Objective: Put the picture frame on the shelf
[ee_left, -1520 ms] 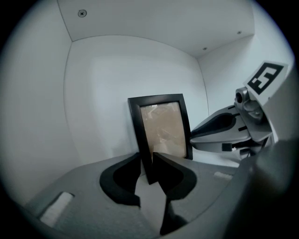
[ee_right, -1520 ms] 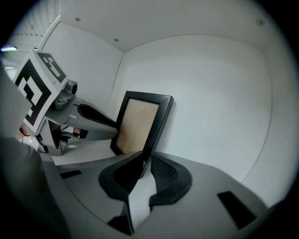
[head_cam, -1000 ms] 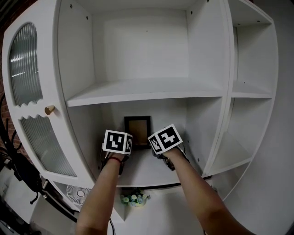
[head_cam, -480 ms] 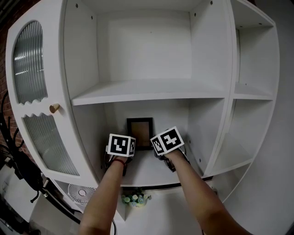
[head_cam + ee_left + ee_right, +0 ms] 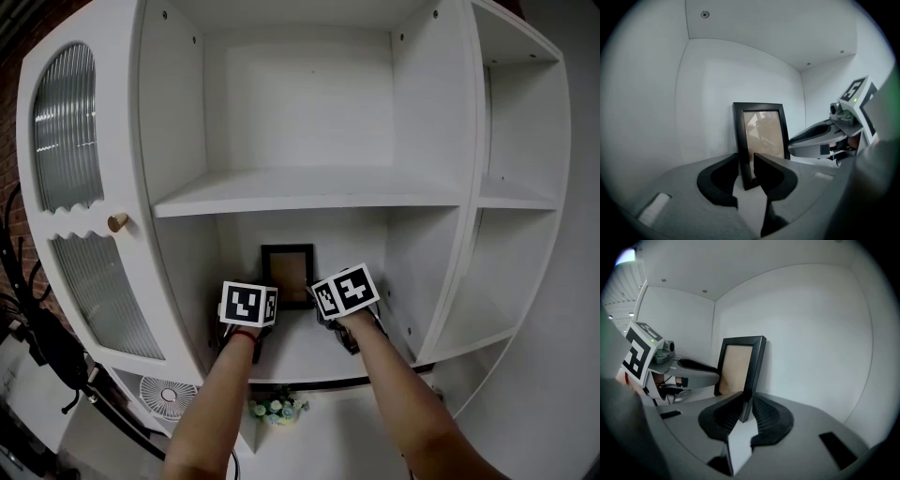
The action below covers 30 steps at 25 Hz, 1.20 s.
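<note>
A black picture frame [image 5: 288,275] stands upright on the lower shelf [image 5: 300,354] against the cabinet's back wall. My left gripper [image 5: 262,302] is at the frame's left edge. In the left gripper view its jaws straddle that edge [image 5: 746,161] and stand open, with a thin gap beside the bar. My right gripper [image 5: 323,300] is at the frame's right edge. Its jaws [image 5: 747,404] have just been opening and are now open, with the frame's [image 5: 740,371] side bar still between the pads. Each gripper sees the other across the frame [image 5: 761,136].
A white cabinet with an upper shelf [image 5: 309,187] and side compartments [image 5: 478,319] to the right. Its door [image 5: 66,131] with ribbed glass and a round knob [image 5: 117,222] hangs open at the left. Small flowers [image 5: 274,408] and a fan [image 5: 164,394] sit below.
The frame and both hands stay in place. Everything sits slightly further right in the head view.
</note>
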{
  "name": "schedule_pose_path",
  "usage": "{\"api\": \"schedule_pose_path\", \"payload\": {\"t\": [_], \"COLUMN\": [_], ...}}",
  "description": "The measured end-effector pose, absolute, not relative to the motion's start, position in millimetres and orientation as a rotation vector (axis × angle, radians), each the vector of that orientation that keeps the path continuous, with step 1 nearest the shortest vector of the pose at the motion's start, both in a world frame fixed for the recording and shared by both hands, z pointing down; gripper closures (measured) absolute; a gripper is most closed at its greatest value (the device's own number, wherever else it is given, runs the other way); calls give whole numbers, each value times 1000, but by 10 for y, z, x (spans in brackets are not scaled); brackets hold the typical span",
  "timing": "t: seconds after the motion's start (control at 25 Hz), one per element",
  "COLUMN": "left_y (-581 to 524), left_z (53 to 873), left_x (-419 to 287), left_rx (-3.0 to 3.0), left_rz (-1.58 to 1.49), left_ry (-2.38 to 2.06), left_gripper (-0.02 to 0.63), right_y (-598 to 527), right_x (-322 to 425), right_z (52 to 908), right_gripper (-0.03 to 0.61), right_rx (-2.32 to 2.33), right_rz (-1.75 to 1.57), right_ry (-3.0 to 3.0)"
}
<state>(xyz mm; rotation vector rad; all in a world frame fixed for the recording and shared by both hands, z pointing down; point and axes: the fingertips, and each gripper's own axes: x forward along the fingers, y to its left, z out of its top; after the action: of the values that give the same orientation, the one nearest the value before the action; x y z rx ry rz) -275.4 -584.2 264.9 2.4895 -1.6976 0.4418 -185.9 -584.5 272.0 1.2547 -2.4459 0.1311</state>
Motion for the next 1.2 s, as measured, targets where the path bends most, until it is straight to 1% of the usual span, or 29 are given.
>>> {"api": "schedule_pose_path", "payload": {"t": [0.24, 0.52, 0.72, 0.92, 1.2], "left_y": [-5822, -5805, -5771, -5670, -5438], "left_z": [2584, 2539, 2541, 2461, 2313], "left_x": [-2736, -2714, -2706, -2675, -2627], "left_rx": [2512, 2543, 2552, 2588, 2649], "left_rz": [412, 400, 390, 389, 306], "left_ry": [-1696, -1719, -1719, -1751, -1780], "left_gripper": [509, 489, 489, 489, 489], "right_y": [-5854, -5864, -5821, -5727, -5477], "right_x": [-1877, -1838, -1820, -1811, -1825], "right_z": [2703, 2673, 2599, 2512, 2360], "right_gripper": [479, 459, 446, 445, 445], "right_rx": [1251, 1288, 1310, 1335, 1344], "right_rz": [164, 103, 77, 25, -31], "right_ry": [-2492, -2488, -2503, -2511, -2592]}}
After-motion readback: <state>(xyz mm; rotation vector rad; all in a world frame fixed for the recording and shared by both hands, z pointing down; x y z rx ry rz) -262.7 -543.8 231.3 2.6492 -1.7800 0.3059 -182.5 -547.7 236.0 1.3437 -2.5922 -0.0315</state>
